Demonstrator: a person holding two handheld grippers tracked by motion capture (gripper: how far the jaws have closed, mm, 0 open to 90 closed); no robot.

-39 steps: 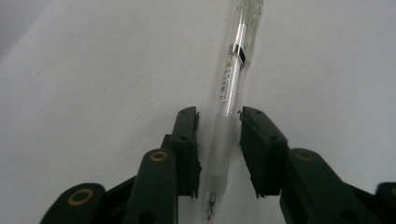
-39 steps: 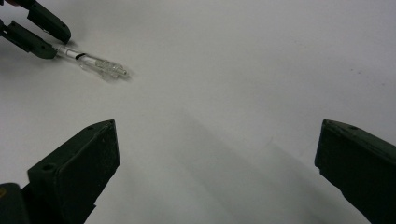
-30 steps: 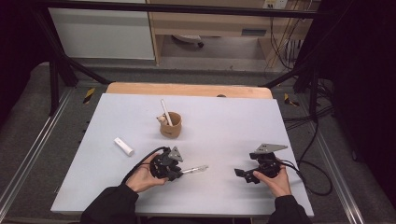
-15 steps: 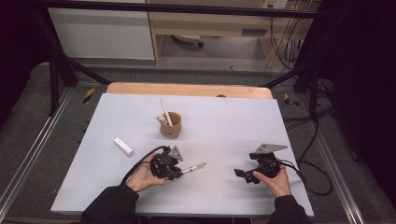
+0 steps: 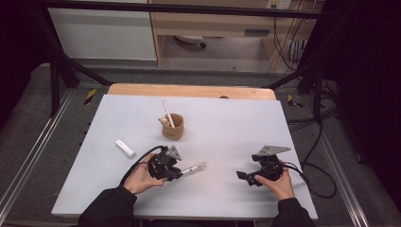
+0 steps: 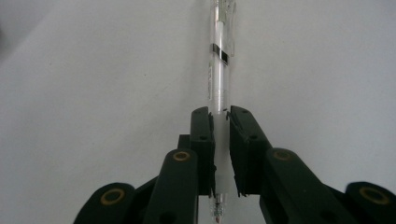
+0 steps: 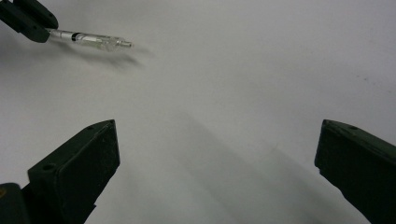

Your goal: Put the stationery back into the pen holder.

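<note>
Pen [image 6: 218, 88] and left gripper [image 6: 221, 122] were the only things that had changed over the last second: the black jaws had drawn in the last little way and now stood clamped on the clear barrel near its writing end, the tip poking out between them toward the camera. In the high view the pen [image 5: 194, 167] stuck out level from the left gripper [image 5: 178, 171], low over the table [image 5: 236, 127] and pointing toward the right gripper [image 5: 242, 176]; whether it touched the surface could not be told. Compared with a second earlier it sat a shade differently in the hand, hardly moved. With the grip settled, the pick-up looked done, and the likely next step was to carry the pen to the cup [image 5: 173, 127], which stood well apart, farther up the table.

The right gripper had kept still, jaws spread wide with nothing between them; in its own view the pen [image 7: 95, 39] showed far off.

The pen was a slim, see-through plastic tube with a dark band around it and a clip, smooth and probably slippery. The cup was a small brown round pot, matte, with a pale stick [image 5: 168, 113] leaning in it. A short white cylinder [image 5: 125, 148], perhaps a cap or chalk, lay flat near the table's left side. The tabletop was a plain, pale grey, even sheet.
</note>
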